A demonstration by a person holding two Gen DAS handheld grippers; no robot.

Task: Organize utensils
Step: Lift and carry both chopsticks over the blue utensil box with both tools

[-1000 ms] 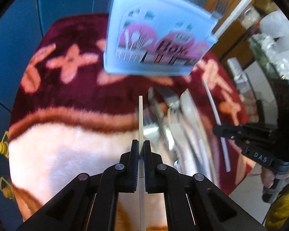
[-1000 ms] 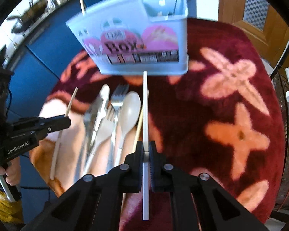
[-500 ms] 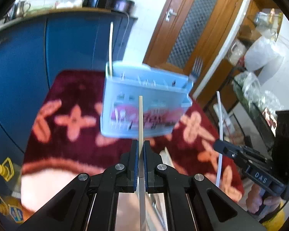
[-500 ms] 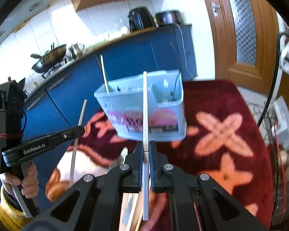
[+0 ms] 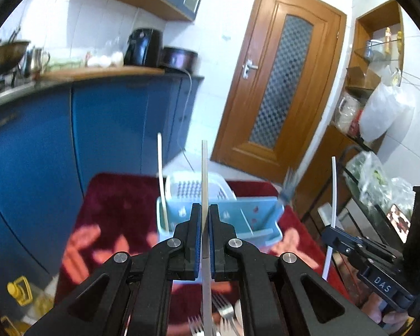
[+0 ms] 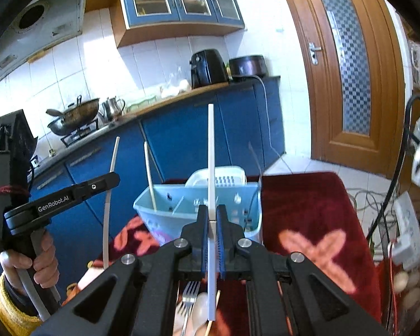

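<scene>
Over the red rug (image 6: 308, 204) both tongs — left (image 5: 205, 224), right (image 6: 212, 218) — pinch upright chopsticks.

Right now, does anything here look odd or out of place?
Yes: forks and a spoon lie loose on the red rug instead of in the blue caddy. Each gripper holds one chopstick upright.

The utensil box (image 6: 165, 218) is pale blue translucent plastic, smooth. It sits on a plush maroon cloth (image 6: 302, 204) with a fuzzy nap. Forks (image 6: 189, 294) are shiny metal. The chopstick (image 5: 204, 173) looks matt cream, the stick (image 6: 211, 151) smooth white plastic; claws matt black.
</scene>
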